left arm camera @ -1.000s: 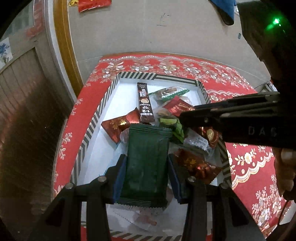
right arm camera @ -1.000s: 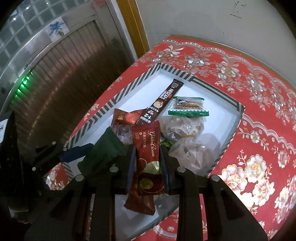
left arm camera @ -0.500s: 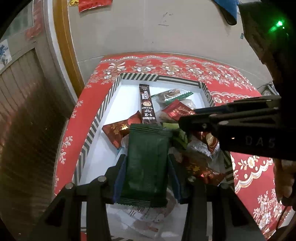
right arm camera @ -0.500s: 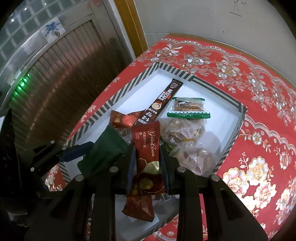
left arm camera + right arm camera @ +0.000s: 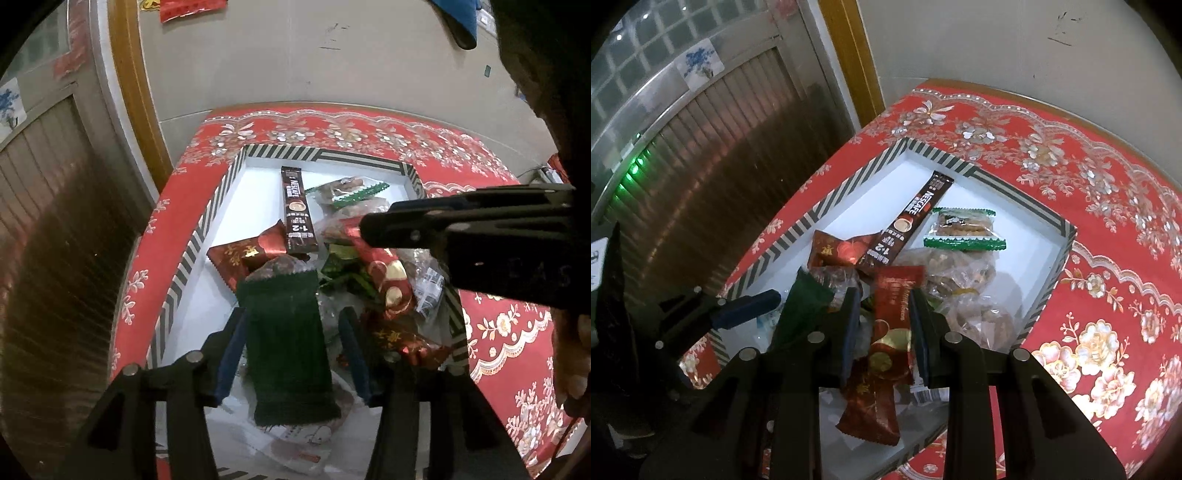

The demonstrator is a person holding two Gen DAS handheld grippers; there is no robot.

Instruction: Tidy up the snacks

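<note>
A white tray with a striped rim (image 5: pixel 192 254) (image 5: pixel 849 184) lies on a red flowered tablecloth and holds a heap of snacks. In the left wrist view a dark green packet (image 5: pixel 286 339) sits between the fingers of my left gripper (image 5: pixel 291 350); the jaws stand wider than the packet, with a gap on the right side. My right gripper (image 5: pixel 882 328) is shut on a red and gold packet (image 5: pixel 890 332) above the heap. A brown Nescafe stick (image 5: pixel 297 210) (image 5: pixel 912 218) and a green-edged biscuit pack (image 5: pixel 964 230) lie further back.
Red foil candies (image 5: pixel 243 254), clear bags of nuts (image 5: pixel 960 269) and white wrappers (image 5: pixel 295 439) fill the near half of the tray. A metal shutter (image 5: pixel 713 155) and a yellow door frame (image 5: pixel 136 92) stand to the left; a wall rises behind the table.
Both grippers rose and pulled back from the tray. The left jaws widened around the green packet, which now droops. The right gripper kept its red packet.
</note>
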